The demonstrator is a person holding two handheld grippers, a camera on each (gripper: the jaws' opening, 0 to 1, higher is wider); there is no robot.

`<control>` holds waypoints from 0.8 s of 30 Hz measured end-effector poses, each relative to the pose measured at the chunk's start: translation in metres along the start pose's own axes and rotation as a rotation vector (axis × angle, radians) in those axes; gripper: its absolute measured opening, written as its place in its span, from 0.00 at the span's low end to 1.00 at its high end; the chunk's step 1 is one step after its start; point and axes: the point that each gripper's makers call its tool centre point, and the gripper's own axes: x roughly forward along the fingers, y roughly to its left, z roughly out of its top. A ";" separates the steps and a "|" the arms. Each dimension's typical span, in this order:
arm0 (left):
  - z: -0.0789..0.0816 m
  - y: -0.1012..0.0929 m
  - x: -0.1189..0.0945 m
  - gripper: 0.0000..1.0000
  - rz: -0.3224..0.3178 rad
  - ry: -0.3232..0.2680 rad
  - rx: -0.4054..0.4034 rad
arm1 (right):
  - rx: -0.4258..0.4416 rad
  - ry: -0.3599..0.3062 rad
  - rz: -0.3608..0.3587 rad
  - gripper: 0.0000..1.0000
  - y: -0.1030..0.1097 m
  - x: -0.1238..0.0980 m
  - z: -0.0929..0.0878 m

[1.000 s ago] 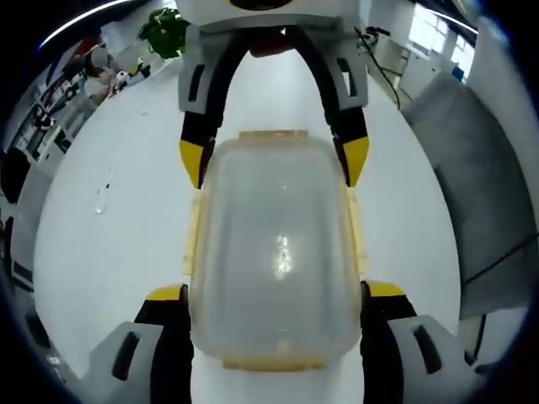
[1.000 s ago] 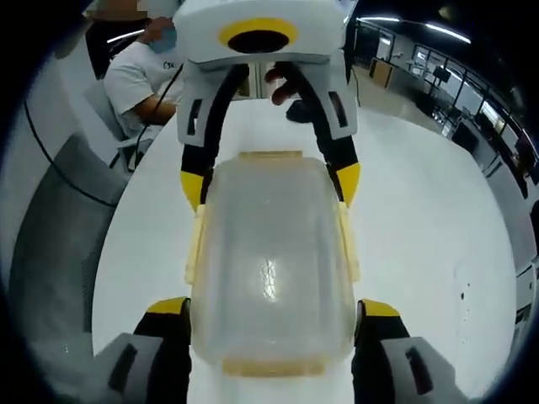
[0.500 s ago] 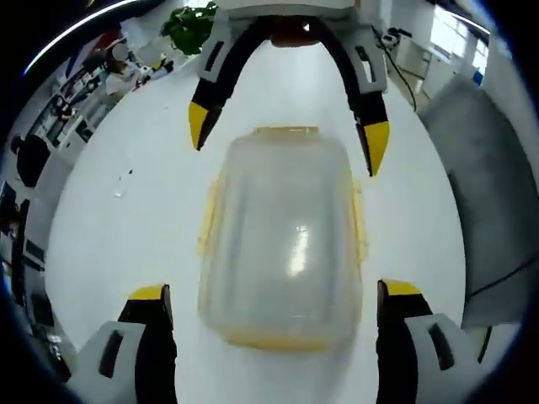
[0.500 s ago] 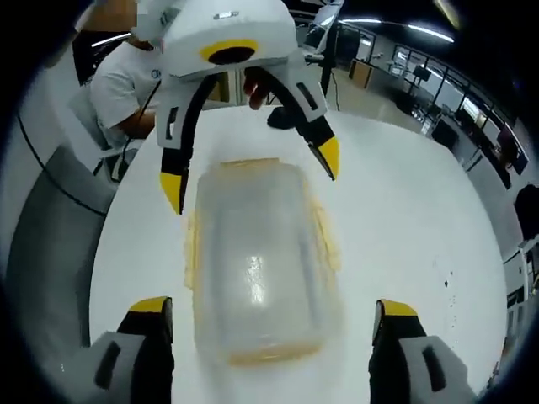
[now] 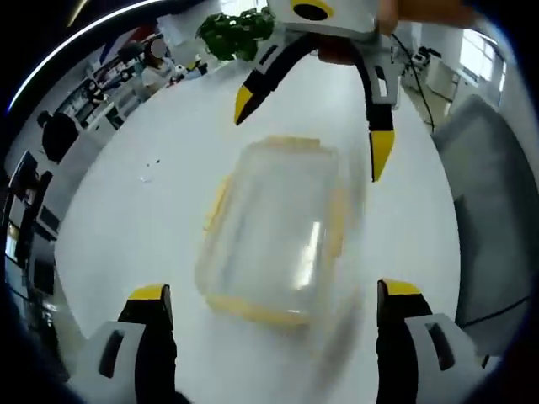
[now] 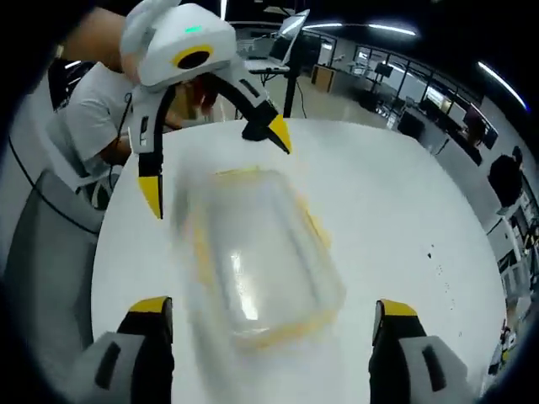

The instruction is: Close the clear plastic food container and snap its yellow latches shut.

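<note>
The clear plastic food container (image 5: pixel 274 227) lies on the white table (image 5: pixel 143 219) with its lid on and its yellow latches (image 5: pixel 253 310) along the edges; motion blur hides whether they are snapped. My left gripper (image 5: pixel 274 293) is open, its yellow-tipped jaws standing wide on either side of the container's near end without touching it. In the right gripper view the same container (image 6: pixel 261 257) sits between the wide jaws of my open right gripper (image 6: pixel 273 307). Each gripper faces the other across the container: the right gripper (image 5: pixel 312 126) and the left gripper (image 6: pixel 215 166) both hang open above its far end.
A green plant (image 5: pixel 236 29) stands at the far table edge. A grey chair (image 5: pixel 497 219) is beside the table. A person in a white shirt (image 6: pixel 88 114) sits by another grey chair (image 6: pixel 42 244). Office desks fill the background.
Both grippers, whose jaws stood close against the container's sides a second ago, have opened wide and pulled back and up. The container stays on the table.
</note>
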 end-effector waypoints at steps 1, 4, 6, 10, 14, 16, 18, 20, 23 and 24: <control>-0.001 -0.002 -0.001 0.99 0.002 -0.001 -0.007 | 0.004 -0.003 -0.002 0.99 0.002 -0.002 -0.001; -0.007 -0.009 -0.006 0.99 0.024 -0.009 -0.043 | 0.004 -0.025 -0.013 0.99 0.009 -0.008 -0.002; -0.010 -0.013 -0.010 0.99 0.032 -0.013 -0.058 | 0.025 -0.035 -0.025 0.99 0.011 -0.013 -0.004; -0.015 -0.027 -0.017 0.99 0.044 -0.024 -0.109 | 0.064 -0.061 -0.046 0.99 0.019 -0.022 -0.007; -0.021 -0.042 -0.023 0.99 0.055 -0.031 -0.152 | 0.089 -0.068 -0.069 0.99 0.027 -0.027 -0.019; -0.023 -0.049 -0.026 0.99 0.066 -0.044 -0.174 | 0.126 -0.084 -0.060 0.99 0.035 -0.031 -0.022; -0.024 -0.055 -0.028 0.99 0.080 -0.052 -0.180 | 0.127 -0.090 -0.064 0.99 0.041 -0.034 -0.026; -0.025 -0.062 -0.032 0.98 0.094 -0.066 -0.182 | 0.127 -0.092 -0.075 0.99 0.048 -0.039 -0.032; -0.025 -0.073 -0.037 0.97 0.095 -0.081 -0.196 | 0.146 -0.109 -0.083 0.99 0.054 -0.047 -0.035; -0.025 -0.077 -0.039 0.97 0.097 -0.087 -0.200 | 0.158 -0.117 -0.092 0.99 0.057 -0.051 -0.038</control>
